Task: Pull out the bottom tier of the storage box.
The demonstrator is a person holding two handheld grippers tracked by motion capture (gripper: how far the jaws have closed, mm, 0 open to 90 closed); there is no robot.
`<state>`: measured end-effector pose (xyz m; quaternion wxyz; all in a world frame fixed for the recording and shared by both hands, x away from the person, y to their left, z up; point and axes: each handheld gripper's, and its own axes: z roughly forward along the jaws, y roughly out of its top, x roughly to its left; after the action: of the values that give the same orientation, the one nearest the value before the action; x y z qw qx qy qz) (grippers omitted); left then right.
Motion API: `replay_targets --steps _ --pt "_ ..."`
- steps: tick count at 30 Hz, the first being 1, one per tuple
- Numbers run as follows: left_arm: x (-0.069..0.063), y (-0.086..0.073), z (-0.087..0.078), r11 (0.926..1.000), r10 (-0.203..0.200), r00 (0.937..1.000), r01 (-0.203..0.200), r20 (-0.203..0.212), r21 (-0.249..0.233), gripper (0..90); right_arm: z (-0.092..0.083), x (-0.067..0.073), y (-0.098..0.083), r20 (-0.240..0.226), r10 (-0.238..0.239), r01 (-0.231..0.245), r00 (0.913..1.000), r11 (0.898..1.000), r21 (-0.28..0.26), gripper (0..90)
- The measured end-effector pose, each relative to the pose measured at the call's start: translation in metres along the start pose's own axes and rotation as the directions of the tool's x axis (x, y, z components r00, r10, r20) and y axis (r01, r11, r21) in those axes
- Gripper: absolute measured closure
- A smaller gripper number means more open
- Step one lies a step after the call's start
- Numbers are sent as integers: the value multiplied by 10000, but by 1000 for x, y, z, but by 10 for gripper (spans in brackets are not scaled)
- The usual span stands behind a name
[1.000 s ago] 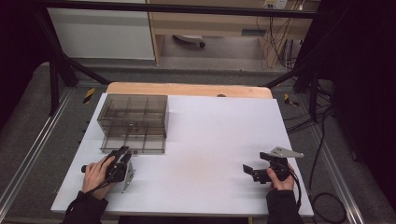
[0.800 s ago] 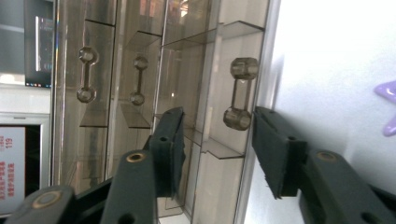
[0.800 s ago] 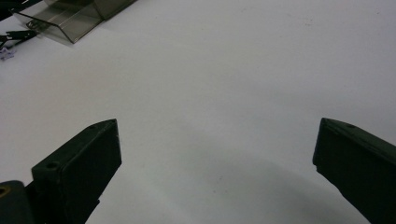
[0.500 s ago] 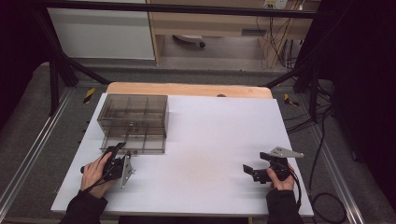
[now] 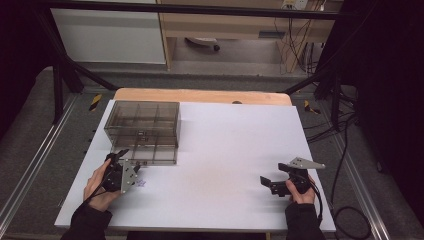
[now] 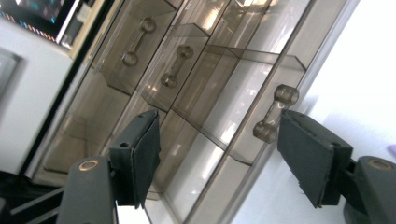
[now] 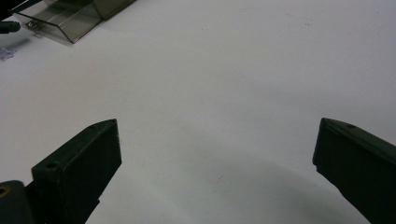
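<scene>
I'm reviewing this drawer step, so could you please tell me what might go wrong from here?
The left hand-held gripper, whose jaws have just been opening, stands open, with the drawer cabinet's clear handle close by one pad; closing off-centre might slip off it.

The cabinet looks light, so pulling could drag it across the table while the right hand-held gripper sits far away.

Smoked transparent drawer cabinet (image 5: 142, 131) upright at table's far-left; lowest drawer (image 5: 150, 155) pulled out, dumbbell handle (image 6: 275, 113).

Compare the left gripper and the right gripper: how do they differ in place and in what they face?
The left gripper sits at the smoky drawer cabinet, facing its handles; the right gripper rests apart over the bare white table. The left gripper's jaws have just been opening, nothing gripped. Both are open.
</scene>
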<state>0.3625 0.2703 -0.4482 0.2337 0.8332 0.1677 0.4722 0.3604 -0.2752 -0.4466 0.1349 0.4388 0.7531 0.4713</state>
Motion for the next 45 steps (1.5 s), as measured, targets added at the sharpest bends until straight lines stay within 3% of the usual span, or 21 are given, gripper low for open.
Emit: replay_targets --steps 3,5,12,16,20,21,23,32,37,45 --pt "2 0 -1 9972 -748 9970 747 187 102 281 0 0 0 -6 3 -3 10000 10000 26 18" --pt "3 -1 -2 9917 -1282 9912 1278 337 155 272 0 0 0 -6 -10 10 10000 10000 17 18" --pt "6 -2 -5 9628 -2697 9604 2677 701 372 232 0 0 0 -8 -15 15 10000 10000 30 18" --pt "8 -4 -7 9410 -3380 9367 3345 910 514 212 0 0 0 0 -16 16 10000 10000 20 18" --pt "10 -5 -10 9144 -4046 9083 3997 1066 642 196 0 0 0 -1 -2 2 10000 10000 27 18" --pt "12 -6 -10 9129 -4080 9063 4039 1097 587 191 0 0 0 -1 -4 4 10000 10000 31 18" --pt "11 -6 -12 8955 -4448 8876 4385 1193 762 177 0 0 0 -4 9 -9 10000 10000 49 18" --pt "13 -11 -19 8371 -5470 8237 5400 1495 874 113 0 0 0 -19 -2 2 10000 10000 33 18" --pt "12 -11 -22 8149 -5786 7938 5718 1874 942 96 0 0 0 -10 0 0 10000 10000 13 18" --pt "11 -10 -27 7809 -6230 7526 6142 2133 1137 44 0 0 0 -8 -6 6 10000 10000 18 18"
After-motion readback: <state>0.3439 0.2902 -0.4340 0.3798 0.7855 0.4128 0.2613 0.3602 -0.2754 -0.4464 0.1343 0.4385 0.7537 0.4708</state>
